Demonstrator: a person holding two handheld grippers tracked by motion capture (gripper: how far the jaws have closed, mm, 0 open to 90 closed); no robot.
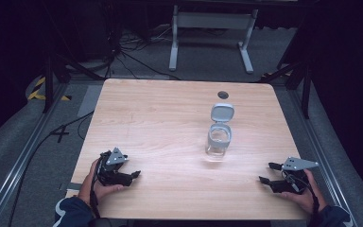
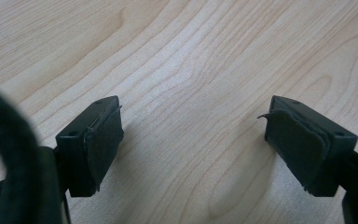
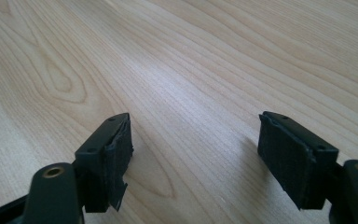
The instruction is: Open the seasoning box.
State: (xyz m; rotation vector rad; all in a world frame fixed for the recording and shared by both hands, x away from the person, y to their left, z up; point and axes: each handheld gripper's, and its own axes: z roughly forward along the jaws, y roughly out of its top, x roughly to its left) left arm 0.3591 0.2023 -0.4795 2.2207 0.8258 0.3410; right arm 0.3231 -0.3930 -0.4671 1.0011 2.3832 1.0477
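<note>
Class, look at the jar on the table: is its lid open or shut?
Open. The grey lid stands flipped up behind the mouth of the clear jar, which stands upright on the table.

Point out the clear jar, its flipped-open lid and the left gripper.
clear jar (image 1: 216,147), high view, glass body.
lid (image 1: 222,112), high view, centre of raised lid.
left gripper (image 1: 134,175), high view, between its tips.
</note>
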